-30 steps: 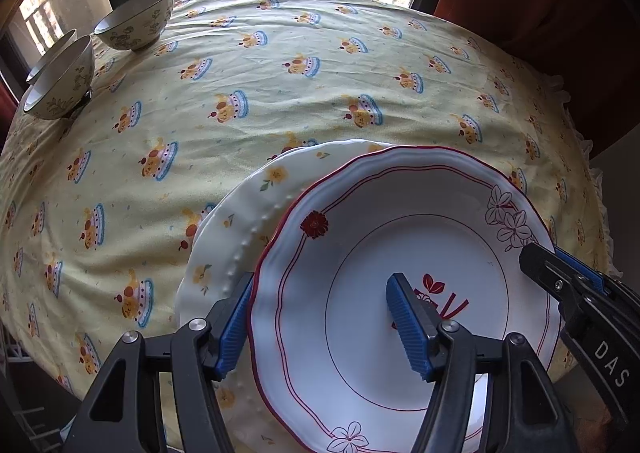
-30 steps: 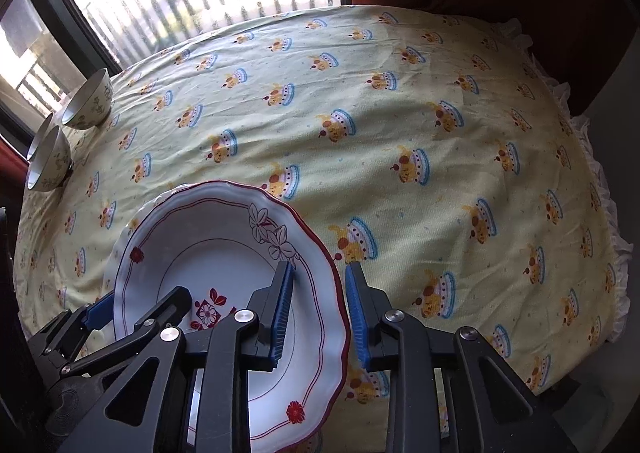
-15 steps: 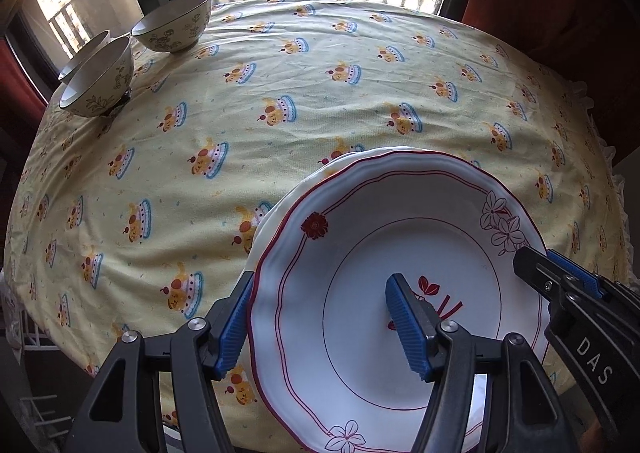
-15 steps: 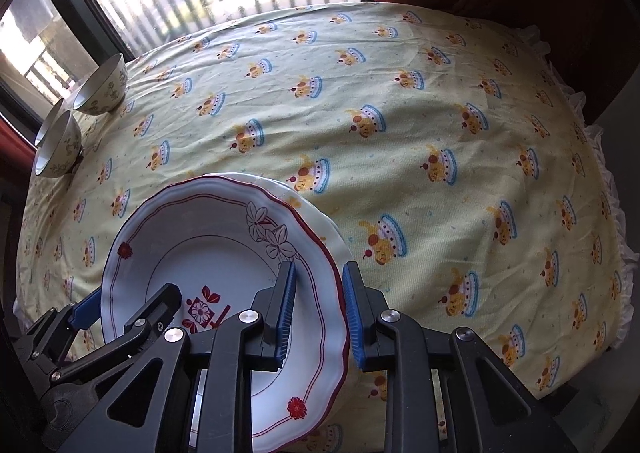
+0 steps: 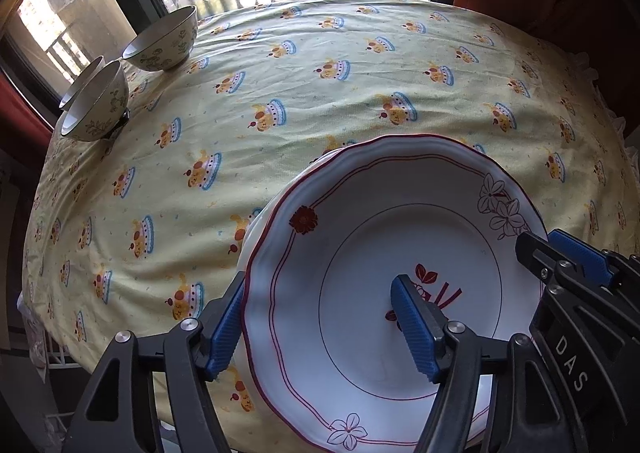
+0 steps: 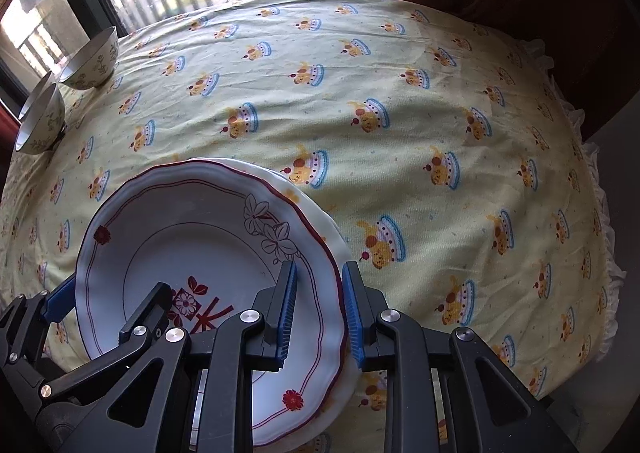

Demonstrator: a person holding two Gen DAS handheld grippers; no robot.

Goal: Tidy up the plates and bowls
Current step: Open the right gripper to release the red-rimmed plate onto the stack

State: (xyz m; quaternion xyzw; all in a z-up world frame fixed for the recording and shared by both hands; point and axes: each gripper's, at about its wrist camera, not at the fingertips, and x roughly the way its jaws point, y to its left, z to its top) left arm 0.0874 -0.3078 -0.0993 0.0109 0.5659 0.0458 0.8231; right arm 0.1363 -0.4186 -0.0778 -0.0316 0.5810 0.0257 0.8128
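A white plate with a red scalloped rim [image 5: 360, 237] [image 6: 192, 237] sits almost squarely on top of a cream plate [image 5: 250, 229] [image 6: 320, 209] at the near edge of the table. My left gripper [image 5: 320, 327] [image 6: 110, 295] straddles its left rim. One pad is outside the rim and the other is over the well. Its jaws are opening and the pads do not press. My right gripper [image 6: 320, 313] [image 5: 556, 253] is shut on the plate's right rim.
Three green-patterned bowls [image 5: 160, 41] [image 5: 96, 105] [image 6: 90, 59] stand at the far left by the window. A yellow cloth with a cake print [image 6: 400, 101] covers the table, and its frilled edge drops off at the right. Dark red curtains hang behind.
The red-rimmed plate has slid left over the cream plate, which now shows only as a sliver. The left jaws have widened a little. The right gripper stays shut on the rim.
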